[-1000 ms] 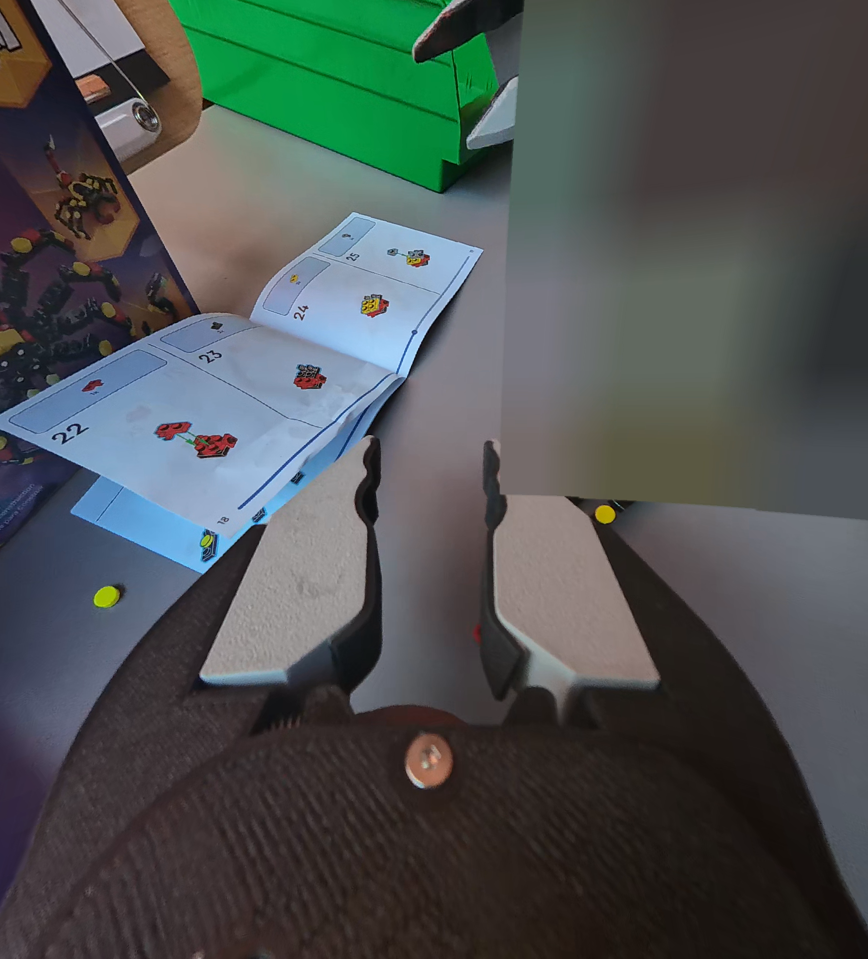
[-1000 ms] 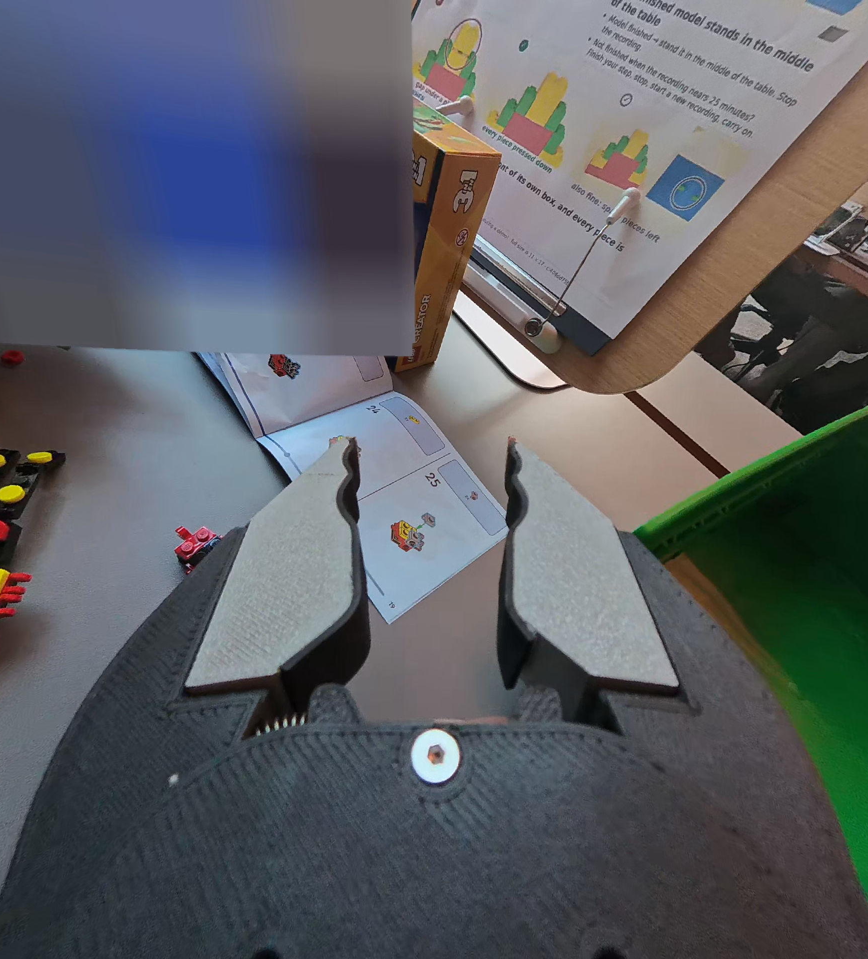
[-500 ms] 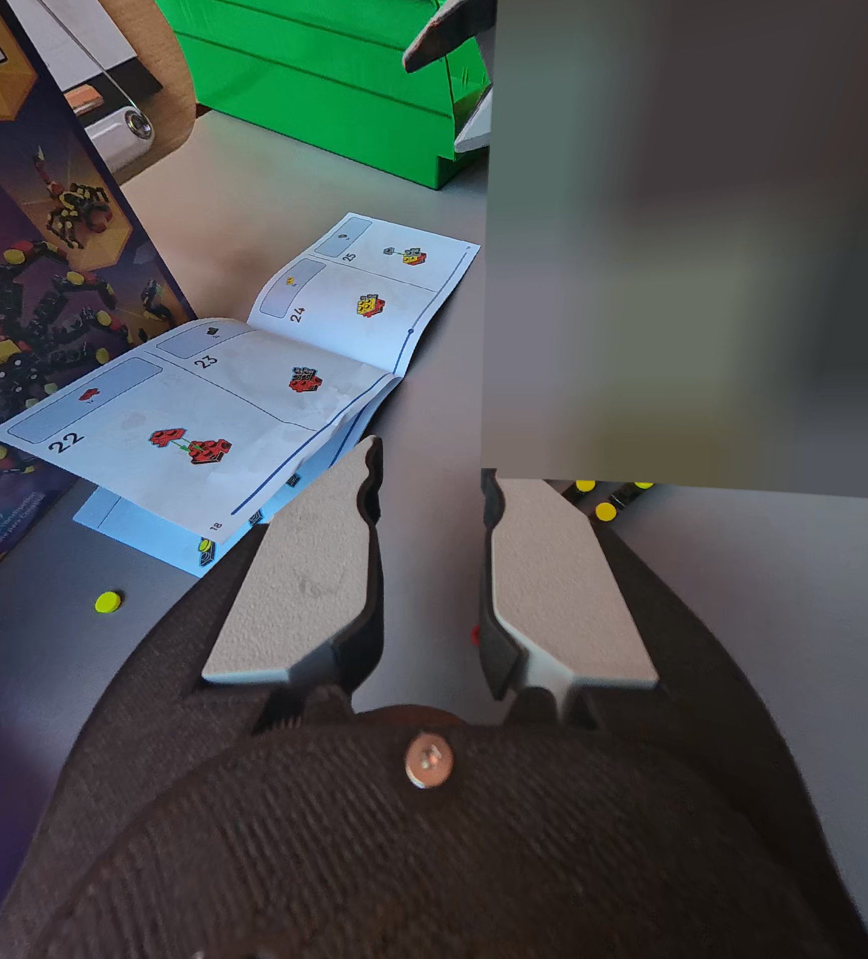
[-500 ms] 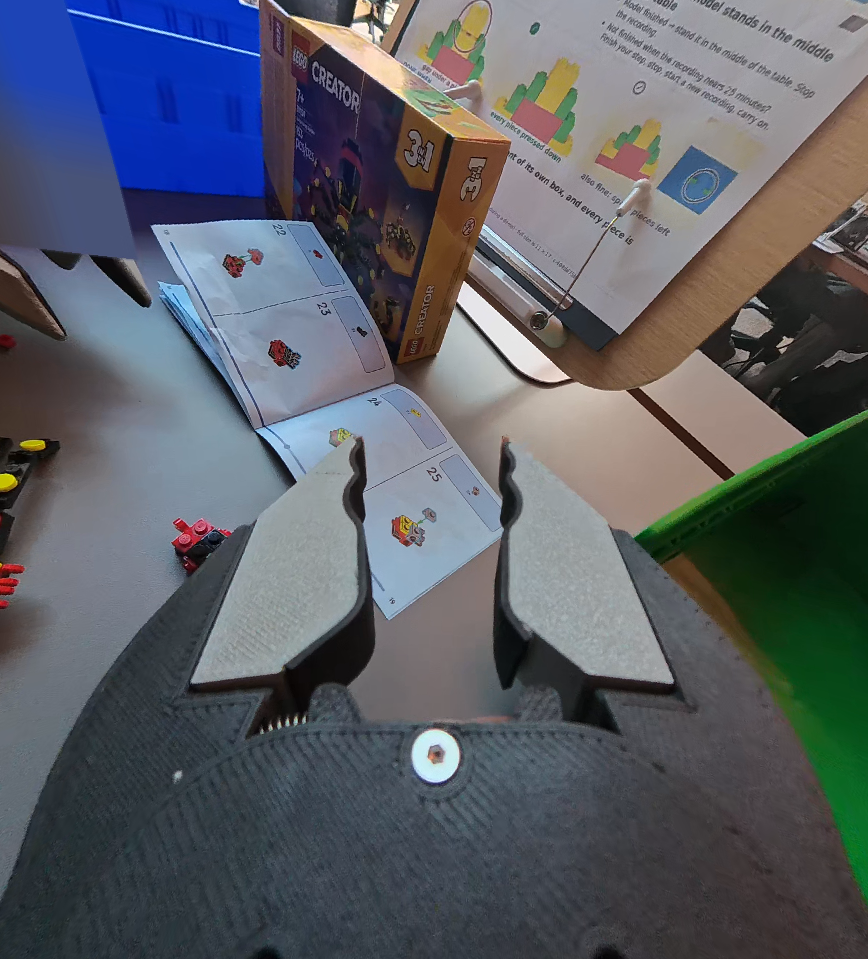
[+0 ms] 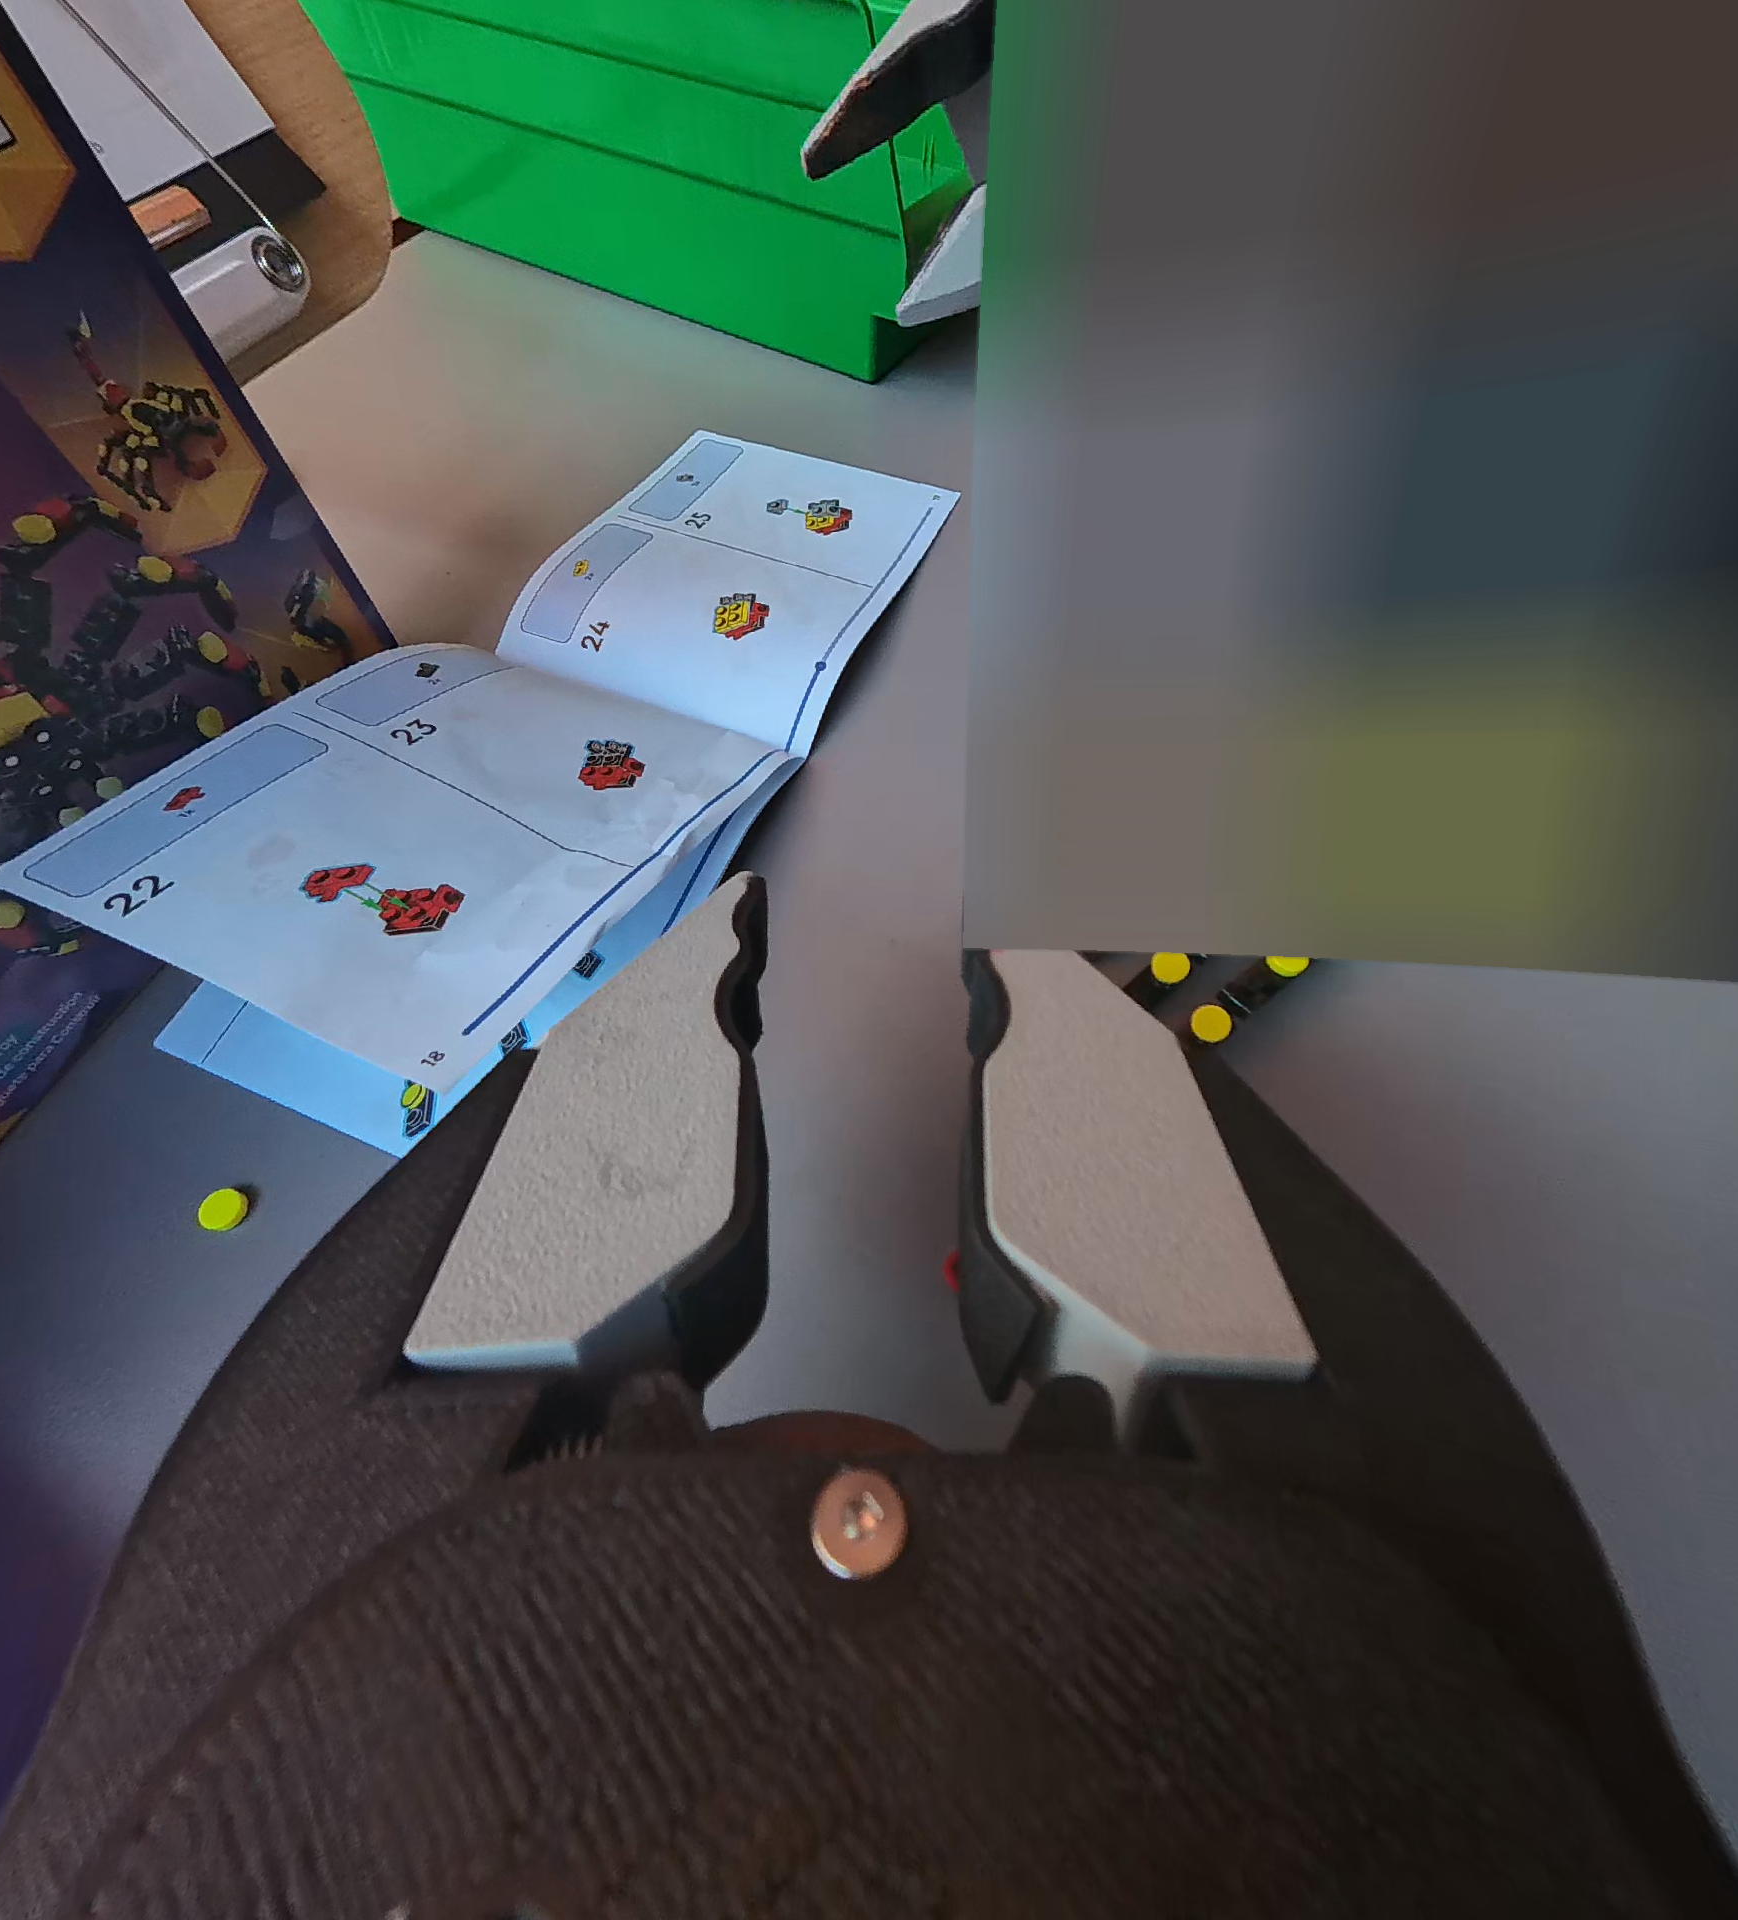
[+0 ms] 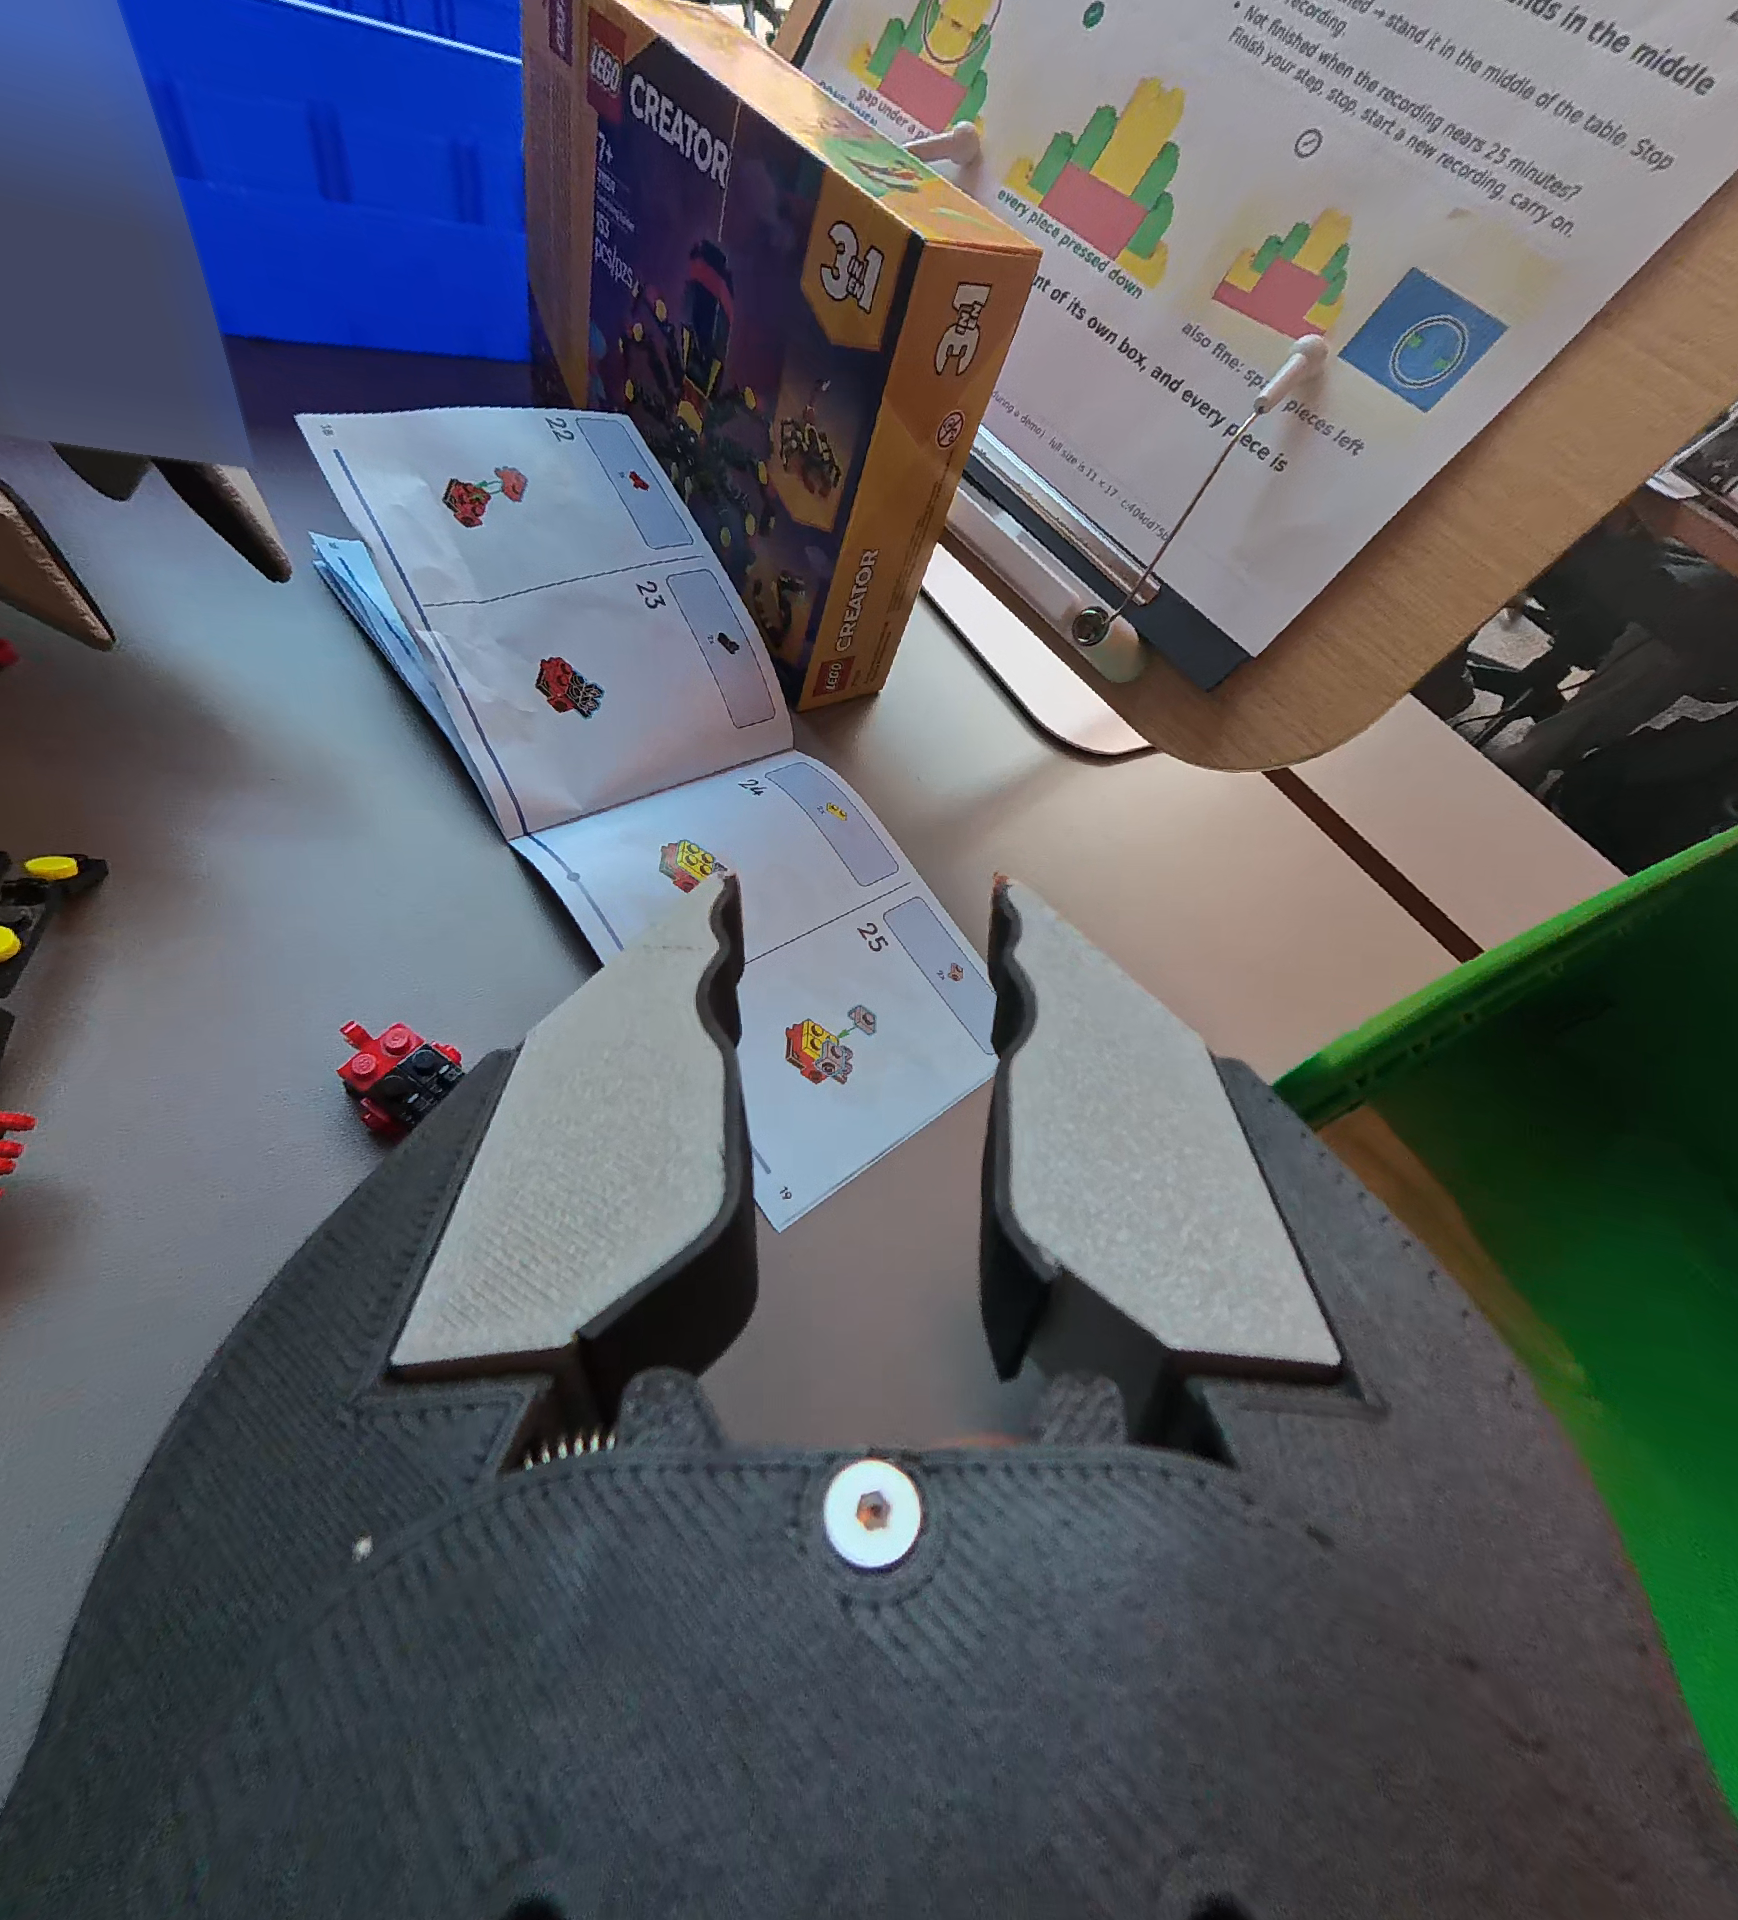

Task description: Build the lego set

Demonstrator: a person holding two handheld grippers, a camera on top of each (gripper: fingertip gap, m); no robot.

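One small red-and-black lego assembly (image 6: 397, 1073) lies on the grey tabletop (image 6: 221, 831) beside one open instruction booklet (image 6: 636, 748). Both the left hand-held gripper (image 5: 860, 935) and right hand-held gripper (image 6: 860, 904) gape empty.

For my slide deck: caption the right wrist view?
Open right gripper hovers over instruction booklet beside small red-black assembly.

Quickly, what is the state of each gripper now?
Left gripper: open, holding nothing.
Right gripper: open, holding nothing, above the open white instruction booklet.

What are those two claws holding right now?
Nothing. The left claw and right claw are both open and empty, above the instruction booklet.
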